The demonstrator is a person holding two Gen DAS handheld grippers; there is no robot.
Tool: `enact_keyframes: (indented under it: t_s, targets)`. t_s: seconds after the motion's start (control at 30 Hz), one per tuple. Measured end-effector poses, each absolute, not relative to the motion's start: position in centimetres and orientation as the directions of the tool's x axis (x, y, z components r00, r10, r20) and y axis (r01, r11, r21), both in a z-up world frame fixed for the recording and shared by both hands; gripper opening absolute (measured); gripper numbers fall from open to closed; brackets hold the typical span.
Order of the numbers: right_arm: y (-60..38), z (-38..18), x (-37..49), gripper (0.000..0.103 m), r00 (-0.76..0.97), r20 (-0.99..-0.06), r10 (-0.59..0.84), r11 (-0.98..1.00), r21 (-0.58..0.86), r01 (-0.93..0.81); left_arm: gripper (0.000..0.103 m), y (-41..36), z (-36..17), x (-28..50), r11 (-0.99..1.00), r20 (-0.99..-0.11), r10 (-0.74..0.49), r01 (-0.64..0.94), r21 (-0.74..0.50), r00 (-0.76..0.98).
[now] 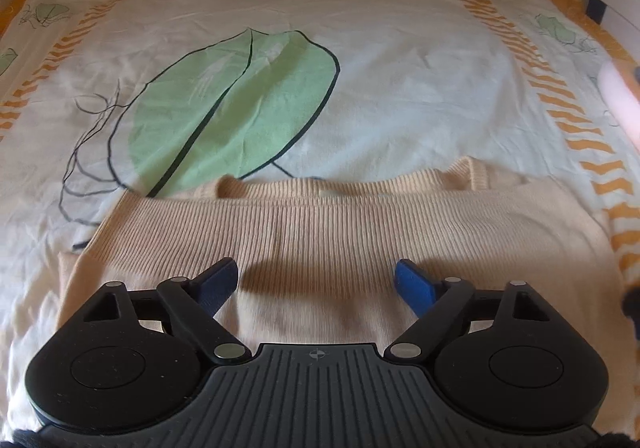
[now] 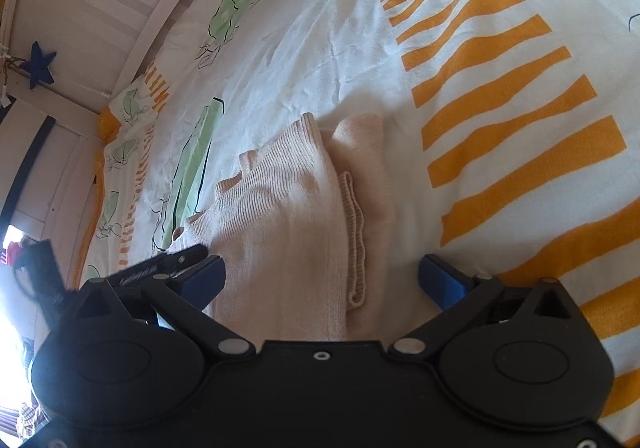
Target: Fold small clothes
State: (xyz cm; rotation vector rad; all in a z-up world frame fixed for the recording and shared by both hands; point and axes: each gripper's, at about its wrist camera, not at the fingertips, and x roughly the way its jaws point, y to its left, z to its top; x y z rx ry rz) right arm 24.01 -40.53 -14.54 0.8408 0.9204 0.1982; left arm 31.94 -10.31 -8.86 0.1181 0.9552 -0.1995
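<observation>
Both hand-held grippers, left (image 1: 316, 282) and right (image 2: 322, 280), are hovering wide open and empty over the beige ribbed sweater (image 1: 320, 232) lying folded near the bed (image 1: 400, 87)'s front edge, soft, light, floppy knit, probably best pinched at a doubled hem corner.

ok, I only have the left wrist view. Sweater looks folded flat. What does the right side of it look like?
Observer: From the right wrist view, the sweater has a ribbed cuff lying along its right edge on a folded sleeve.
Operator: Right hand-held gripper holding anything?
Observer: No. The right hand-held gripper is open, nothing pinched; the sweater's edge lies below its gap.
Operator: Anything off the bed that side?
Observer: A blue star hangs on the white frame.
</observation>
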Motion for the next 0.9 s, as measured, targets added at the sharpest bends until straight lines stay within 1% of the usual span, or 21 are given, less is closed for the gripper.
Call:
enact_keyframes:
  t_s: [0.13, 0.23, 0.33, 0.5, 0.7, 0.77, 0.8, 0.83, 0.9]
  targets:
    - [-40.7, -14.6, 23.9, 0.103, 0.613, -0.621, 0.488, 0.673, 0.715, 0.188, 0.086, -8.8, -9.0, 28.5, 0.977, -0.823, -0.148, 0.212, -0.034, 0.548]
    - [-40.5, -14.5, 24.0, 0.103, 0.614, -0.622, 0.486, 0.677, 0.712, 0.185, 0.087, -8.1, -10.2, 26.9, 0.975, -0.831, -0.135, 0.223, -0.013, 0.540]
    - [-40.4, -14.5, 24.1, 0.103, 0.615, -0.620, 0.487, 0.681, 0.711, 0.178, 0.088, -7.9, -10.9, 26.6, 0.969, -0.819, -0.149, 0.246, -0.011, 0.553]
    - [-39.9, -14.6, 24.0, 0.103, 0.623, -0.603, 0.499, 0.702, 0.703, 0.118, 0.084, -6.8, -9.7, 26.4, 0.966, -0.811, -0.196, 0.251, -0.063, 0.551]
    - [-39.2, -14.5, 24.2, 0.102, 0.604, -0.589, 0.538, 0.726, 0.688, 0.024, 0.084, -3.9, -8.5, 25.3, 0.961, -0.796, -0.195, 0.274, -0.038, 0.573]
    - [-38.9, -14.4, 24.2, 0.090, 0.594, -0.588, 0.550, 0.736, 0.677, -0.011, 0.084, -2.7, -8.5, 25.4, 0.966, -0.798, -0.190, 0.255, -0.047, 0.572]
    - [-38.8, -14.4, 24.2, 0.069, 0.588, -0.587, 0.557, 0.737, 0.675, -0.025, 0.084, -2.2, -8.6, 25.5, 0.968, -0.797, -0.188, 0.244, -0.053, 0.573]
    - [-38.8, -14.7, 24.3, 0.059, 0.581, -0.589, 0.562, 0.734, 0.679, -0.023, 0.084, -1.8, -8.6, 25.6, 0.970, -0.797, -0.190, 0.236, -0.062, 0.573]
    - [-39.1, -15.4, 24.3, 0.058, 0.589, -0.563, 0.580, 0.707, 0.707, -0.021, 0.084, -1.2, -8.7, 25.9, 0.970, -0.795, -0.207, 0.227, -0.090, 0.570]
